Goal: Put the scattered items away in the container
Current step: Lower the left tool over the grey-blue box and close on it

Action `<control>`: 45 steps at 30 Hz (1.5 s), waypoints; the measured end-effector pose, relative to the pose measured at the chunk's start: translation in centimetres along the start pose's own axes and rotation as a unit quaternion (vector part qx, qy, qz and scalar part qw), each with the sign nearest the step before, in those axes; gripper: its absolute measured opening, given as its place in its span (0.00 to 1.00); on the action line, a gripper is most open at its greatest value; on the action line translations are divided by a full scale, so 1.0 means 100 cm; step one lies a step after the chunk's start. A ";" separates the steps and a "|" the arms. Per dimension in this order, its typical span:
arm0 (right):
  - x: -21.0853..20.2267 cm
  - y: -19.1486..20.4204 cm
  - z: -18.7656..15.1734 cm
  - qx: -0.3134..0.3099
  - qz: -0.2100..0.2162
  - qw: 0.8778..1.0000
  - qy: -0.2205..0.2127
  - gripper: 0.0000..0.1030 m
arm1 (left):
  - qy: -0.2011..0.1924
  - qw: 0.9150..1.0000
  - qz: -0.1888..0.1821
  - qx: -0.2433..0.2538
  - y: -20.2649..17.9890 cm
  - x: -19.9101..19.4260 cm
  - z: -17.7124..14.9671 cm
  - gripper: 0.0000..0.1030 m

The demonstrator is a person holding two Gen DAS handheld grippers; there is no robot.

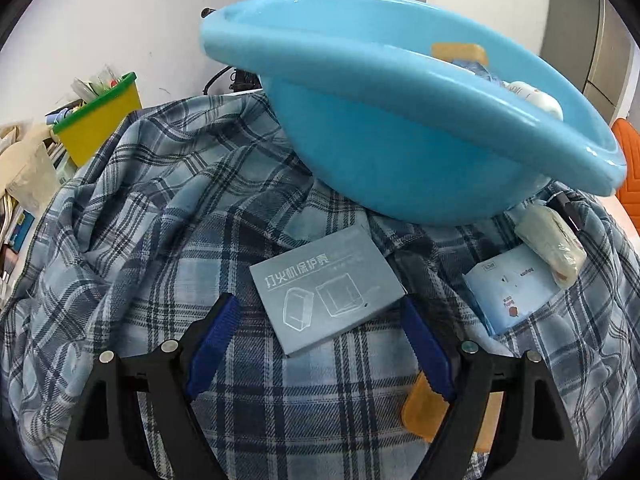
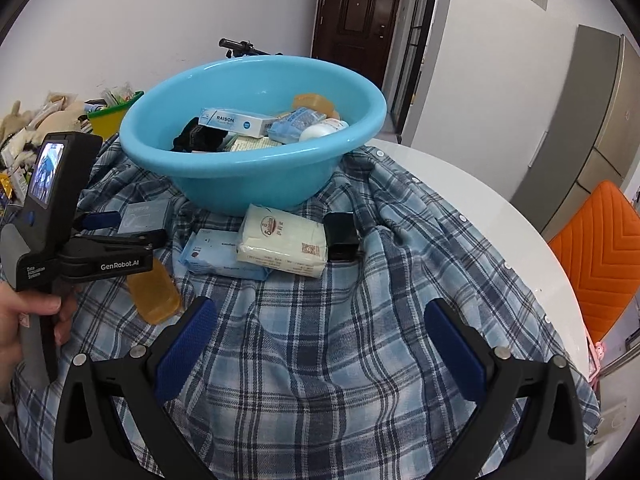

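Note:
A light blue basin (image 1: 400, 128) (image 2: 256, 168) stands on a plaid shirt and holds several items. My left gripper (image 1: 320, 308) is open, its fingers on either side of a grey flat box (image 1: 326, 294) (image 2: 144, 216) lying on the shirt. An orange soap bar (image 1: 424, 412) (image 2: 154, 292) lies under its right finger. A pale blue tissue pack (image 1: 510, 292) (image 2: 218, 254), a white tissue pack (image 1: 550, 240) (image 2: 282, 240) and a black item (image 2: 340, 236) lie in front of the basin. My right gripper (image 2: 320, 316) is open and empty above the shirt.
The plaid shirt (image 2: 320, 360) covers a round white table (image 2: 480, 200). A yellow and green bin (image 1: 98, 120) with clutter stands at the left. An orange chair (image 2: 600, 256) stands at the right. My left gripper's body (image 2: 60, 216) shows in the right wrist view.

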State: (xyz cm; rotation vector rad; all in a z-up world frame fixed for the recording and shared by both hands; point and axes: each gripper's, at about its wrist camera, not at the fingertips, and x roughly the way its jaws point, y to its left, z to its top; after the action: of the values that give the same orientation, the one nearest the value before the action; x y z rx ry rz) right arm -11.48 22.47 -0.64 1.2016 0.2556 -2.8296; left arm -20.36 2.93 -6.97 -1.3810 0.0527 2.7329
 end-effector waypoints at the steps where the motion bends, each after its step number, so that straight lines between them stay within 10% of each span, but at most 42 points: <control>1: 0.001 -0.001 0.000 0.001 -0.003 1.000 0.001 1.00 | -0.001 1.000 0.000 -0.001 0.001 -0.001 -0.001 0.80; 6: 0.002 -0.003 -0.005 0.008 0.005 1.000 0.005 1.00 | 0.002 1.000 -0.017 0.020 0.002 -0.017 -0.013 0.34; 11: 0.001 0.001 -0.010 0.003 0.010 1.000 0.008 1.00 | 0.003 0.999 -0.041 0.010 0.010 -0.040 -0.026 0.33; 14: 0.004 0.003 -0.010 0.007 0.015 1.000 0.010 1.00 | -0.008 0.999 -0.049 0.003 0.009 -0.043 -0.020 0.58; 16: 0.003 0.004 -0.010 0.007 0.019 1.000 0.009 1.00 | -0.025 0.998 -0.054 0.007 0.006 -0.043 -0.015 0.96; 33: 0.008 -0.023 -0.016 0.035 0.015 0.999 0.019 1.00 | -0.050 0.985 -0.053 0.154 -0.003 -0.012 0.001 0.96; 35: 0.007 -0.021 -0.016 0.037 0.018 0.999 0.018 1.00 | -0.052 0.986 -0.052 0.148 -0.004 -0.016 -0.001 0.90; 40: -0.001 -0.018 -0.018 0.035 0.023 0.999 0.012 1.00 | -0.040 0.992 -0.039 0.117 -0.009 -0.030 -0.013 0.36; 45: -0.008 -0.019 -0.023 0.040 0.025 0.999 0.010 1.00 | -0.026 0.994 -0.086 0.058 0.003 -0.052 -0.029 0.31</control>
State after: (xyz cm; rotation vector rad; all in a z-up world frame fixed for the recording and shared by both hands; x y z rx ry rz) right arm -9.53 24.68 -1.41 1.2339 0.1131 -2.8111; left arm -15.01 2.11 -4.48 -1.2234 0.0838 2.5780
